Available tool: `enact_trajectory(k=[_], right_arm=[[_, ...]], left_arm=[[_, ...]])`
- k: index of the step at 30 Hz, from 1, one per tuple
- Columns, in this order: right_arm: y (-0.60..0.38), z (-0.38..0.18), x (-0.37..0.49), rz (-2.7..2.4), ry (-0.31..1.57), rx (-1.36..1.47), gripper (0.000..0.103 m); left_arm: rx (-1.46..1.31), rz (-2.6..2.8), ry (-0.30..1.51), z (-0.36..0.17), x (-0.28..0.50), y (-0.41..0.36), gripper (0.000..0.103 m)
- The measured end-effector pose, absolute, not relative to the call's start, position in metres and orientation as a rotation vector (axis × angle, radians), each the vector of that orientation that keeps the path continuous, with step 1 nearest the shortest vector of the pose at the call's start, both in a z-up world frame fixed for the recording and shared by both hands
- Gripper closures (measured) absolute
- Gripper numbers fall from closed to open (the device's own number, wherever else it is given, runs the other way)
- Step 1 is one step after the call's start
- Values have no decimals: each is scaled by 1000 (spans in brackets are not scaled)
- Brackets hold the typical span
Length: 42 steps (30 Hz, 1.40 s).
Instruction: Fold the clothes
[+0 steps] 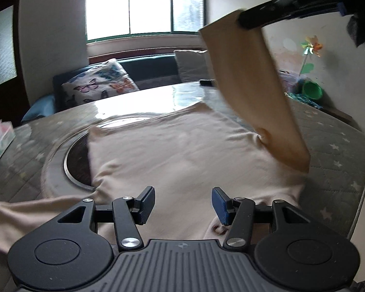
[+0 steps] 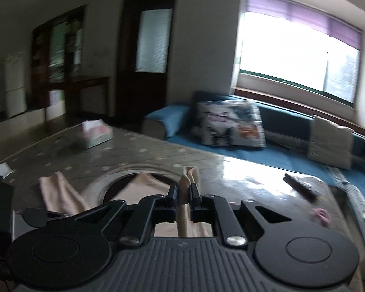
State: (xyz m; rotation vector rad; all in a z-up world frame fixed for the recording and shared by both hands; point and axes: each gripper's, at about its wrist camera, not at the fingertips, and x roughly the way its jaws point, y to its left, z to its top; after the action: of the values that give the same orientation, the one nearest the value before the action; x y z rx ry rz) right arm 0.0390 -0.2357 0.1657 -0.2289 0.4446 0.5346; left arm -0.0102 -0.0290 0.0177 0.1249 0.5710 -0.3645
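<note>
Left gripper [image 1: 183,204] jaws released above beige garment [image 1: 172,150] on surface [image 1: 328,131]; right gripper [image 2: 183,193] jaws clenched on sleeve [image 1: 255,85], upper right; garment's near edge hidden.

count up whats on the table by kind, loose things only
garment: 1, beige, one sleeve lifted by the right tongs
tissue box: 1
dark remote-like bar: 1
small pink thing: 1, too blurred to name
total: 4
</note>
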Motion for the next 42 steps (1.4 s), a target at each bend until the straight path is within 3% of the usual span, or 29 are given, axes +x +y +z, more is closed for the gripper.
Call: enact_trajectory(k=[9, 11, 20, 32, 42], right_arm=[[-184, 142, 41, 667, 507, -238, 90], [-193, 144, 39, 655, 504, -250, 84], [-248, 114, 43, 575, 638, -393, 85], [-276, 34, 35, 621, 794, -324, 86], [-282, 44, 58, 599, 760, -253, 86]], left_arm=[[97, -300, 583, 18, -19, -3, 48], [98, -290, 583, 19, -20, -1, 47], [100, -276, 592, 21, -14, 0, 48], [121, -270, 635, 14, 4, -12, 65], [119, -273, 629, 21, 13, -13, 66]])
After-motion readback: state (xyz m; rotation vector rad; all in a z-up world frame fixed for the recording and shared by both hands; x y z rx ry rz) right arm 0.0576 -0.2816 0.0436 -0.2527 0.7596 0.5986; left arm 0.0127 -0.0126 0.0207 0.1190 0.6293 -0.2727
